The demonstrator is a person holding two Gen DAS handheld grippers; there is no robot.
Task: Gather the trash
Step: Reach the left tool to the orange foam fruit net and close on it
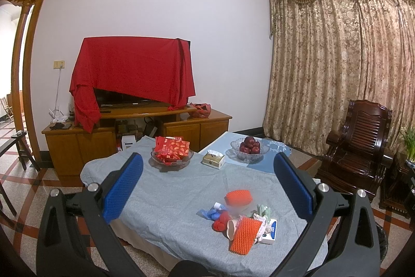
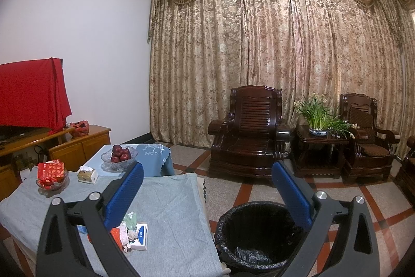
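A pile of trash lies on the grey-clothed table [image 1: 166, 204] at the near right: an orange foam net [image 1: 238, 197], a second orange net [image 1: 245, 235], a blue glove [image 1: 210, 213], a red crumpled piece [image 1: 220, 222], a paper cup [image 1: 231, 226] and a small white-blue box [image 1: 271, 230]. My left gripper [image 1: 207, 186] is open and empty above the table, with the pile between and below its fingers. My right gripper [image 2: 207, 191] is open and empty, over the table's right edge and a black-lined trash bin [image 2: 255, 235]. The box [image 2: 140, 239] also shows in the right wrist view.
A glass bowl of red packets [image 1: 172, 156], a tissue box [image 1: 213, 160] and a glass bowl of apples [image 1: 249, 149] stand at the table's far side. A TV cabinet [image 1: 135, 131] is behind. Dark wooden armchairs [image 2: 246, 136] and a plant [image 2: 319, 118] stand by the curtain.
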